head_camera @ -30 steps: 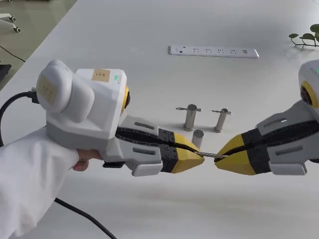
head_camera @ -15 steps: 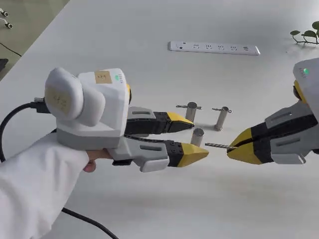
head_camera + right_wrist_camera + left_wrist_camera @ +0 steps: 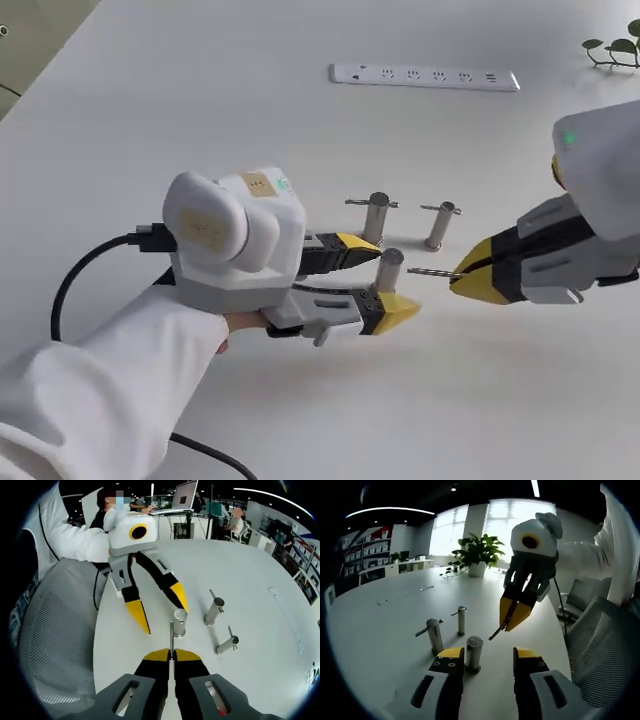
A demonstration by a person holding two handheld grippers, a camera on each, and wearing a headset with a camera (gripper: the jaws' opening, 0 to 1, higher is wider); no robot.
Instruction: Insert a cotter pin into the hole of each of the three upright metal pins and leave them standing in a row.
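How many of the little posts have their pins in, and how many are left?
Two are done: the back left post and the back right post each have a pin through the top. The right gripper is shut on the third cotter pin, aimed at the near post, which stands between the jaws of the open left gripper. Only that one is left.

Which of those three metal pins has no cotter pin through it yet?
The front pin, between the left gripper's open jaws; its top is bare. The two rear pins already carry cotter pins.

Upright pin point(image 3: 473, 650) between left gripper's point(image 3: 488, 654) spread jaws — two pins point(image 3: 377, 218) point(image 3: 438, 225) close behind
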